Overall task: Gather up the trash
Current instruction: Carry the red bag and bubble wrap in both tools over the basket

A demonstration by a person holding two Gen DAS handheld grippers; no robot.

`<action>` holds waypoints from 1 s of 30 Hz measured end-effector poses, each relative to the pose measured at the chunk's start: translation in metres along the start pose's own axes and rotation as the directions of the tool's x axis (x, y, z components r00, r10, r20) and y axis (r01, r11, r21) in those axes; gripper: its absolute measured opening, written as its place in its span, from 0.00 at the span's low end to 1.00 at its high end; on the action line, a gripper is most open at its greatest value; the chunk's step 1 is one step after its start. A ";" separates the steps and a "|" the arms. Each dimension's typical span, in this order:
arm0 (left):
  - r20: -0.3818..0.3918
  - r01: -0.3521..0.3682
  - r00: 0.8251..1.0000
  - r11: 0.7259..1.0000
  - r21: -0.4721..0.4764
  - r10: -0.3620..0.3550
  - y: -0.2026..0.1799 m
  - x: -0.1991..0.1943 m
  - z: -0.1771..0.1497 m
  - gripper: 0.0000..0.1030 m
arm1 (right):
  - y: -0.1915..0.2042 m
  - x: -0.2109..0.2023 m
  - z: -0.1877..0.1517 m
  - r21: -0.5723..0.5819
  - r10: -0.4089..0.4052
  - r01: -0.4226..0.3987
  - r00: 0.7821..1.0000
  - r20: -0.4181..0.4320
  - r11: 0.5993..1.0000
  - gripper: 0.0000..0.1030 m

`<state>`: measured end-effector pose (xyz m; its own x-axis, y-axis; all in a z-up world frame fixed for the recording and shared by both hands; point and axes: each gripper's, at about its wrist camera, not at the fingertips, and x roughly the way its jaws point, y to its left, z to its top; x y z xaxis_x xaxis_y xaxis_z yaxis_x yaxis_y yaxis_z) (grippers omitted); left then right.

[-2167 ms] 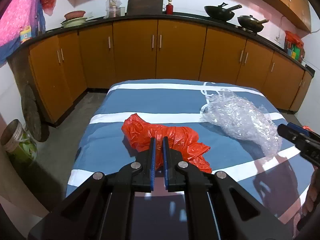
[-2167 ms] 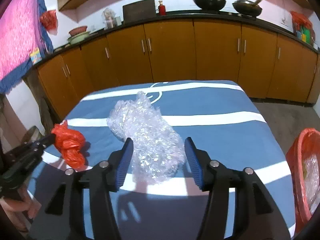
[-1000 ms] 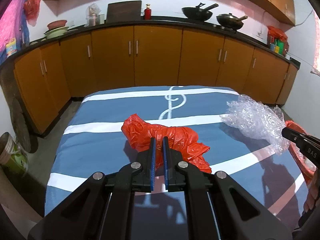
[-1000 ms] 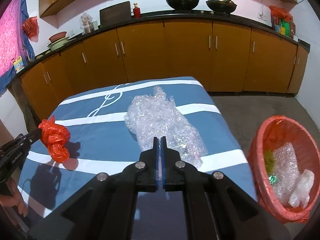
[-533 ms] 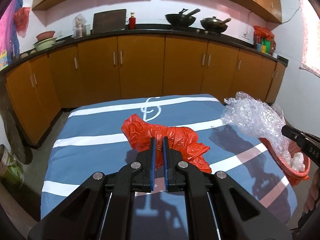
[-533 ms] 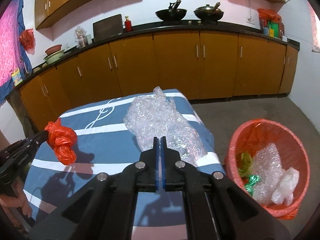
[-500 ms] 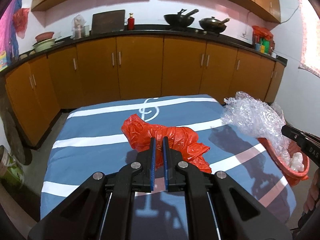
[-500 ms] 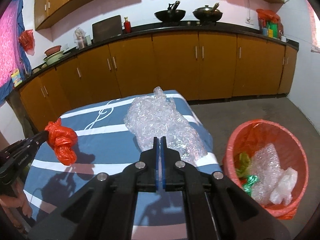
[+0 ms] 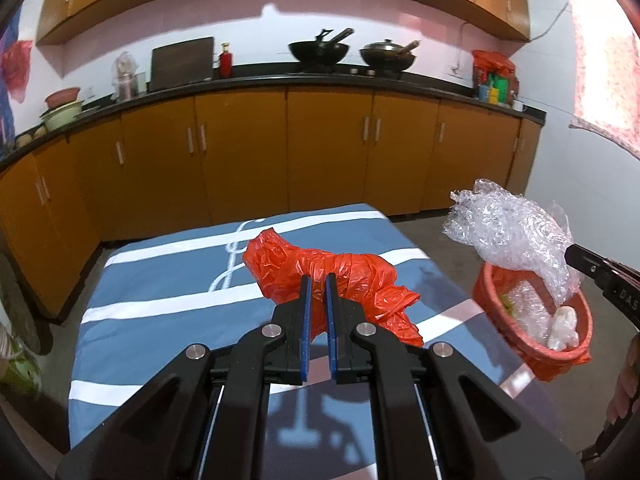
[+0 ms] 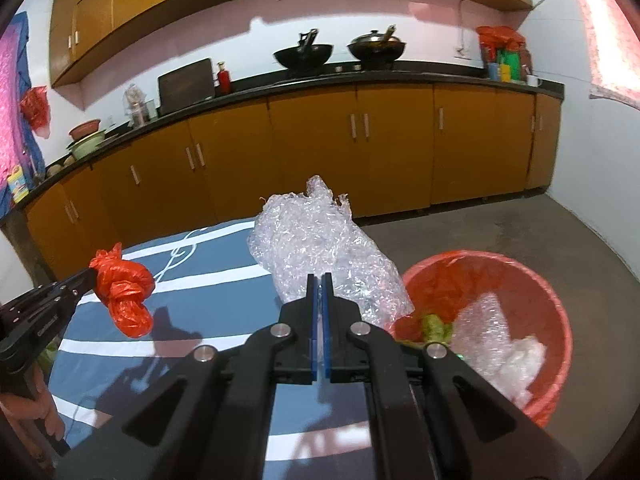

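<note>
My left gripper (image 9: 319, 280) is shut on a crumpled red plastic bag (image 9: 320, 272) and holds it above the blue striped table (image 9: 160, 292). It also shows in the right wrist view (image 10: 122, 292). My right gripper (image 10: 319, 278) is shut on a wad of clear bubble wrap (image 10: 320, 248), lifted past the table's right edge, beside and above the red trash bin (image 10: 520, 280). In the left wrist view the bubble wrap (image 9: 516, 236) hangs over the bin (image 9: 536, 344).
The bin holds bubble wrap, white plastic and green scraps (image 10: 500, 344). Orange cabinets (image 9: 280, 152) under a black counter with woks (image 9: 316, 50) line the far wall. Grey floor (image 10: 520, 228) lies right of the table.
Both grippers have swung right with their loads. The bubble wrap has left the table and now hangs by the bin, which looms larger in both views.
</note>
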<state>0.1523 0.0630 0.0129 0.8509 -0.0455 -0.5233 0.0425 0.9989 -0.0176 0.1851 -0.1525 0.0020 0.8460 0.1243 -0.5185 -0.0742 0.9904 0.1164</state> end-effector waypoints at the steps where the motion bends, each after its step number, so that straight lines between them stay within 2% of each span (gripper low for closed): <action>1: 0.003 0.010 1.000 1.000 0.008 -0.010 -0.006 -0.001 0.001 0.07 | -0.005 -0.002 0.001 0.005 -0.008 0.008 1.000 0.003 1.000 0.04; 16: -0.022 0.180 0.984 0.982 0.060 -0.179 -0.100 0.015 0.016 0.07 | -0.093 -0.032 -0.002 0.095 -0.169 0.166 0.985 0.027 0.982 0.04; 30: -0.079 0.291 0.956 0.947 0.137 -0.283 -0.180 0.043 0.009 0.07 | -0.151 -0.023 -0.017 0.155 -0.254 0.253 0.967 -0.014 0.955 0.04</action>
<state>0.1863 -0.1184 0.0015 0.7599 -0.3254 -0.5627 0.3600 0.9315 -0.0525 0.1673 -0.3043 -0.0182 0.8297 -0.1306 -0.5427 0.2251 0.9680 0.1113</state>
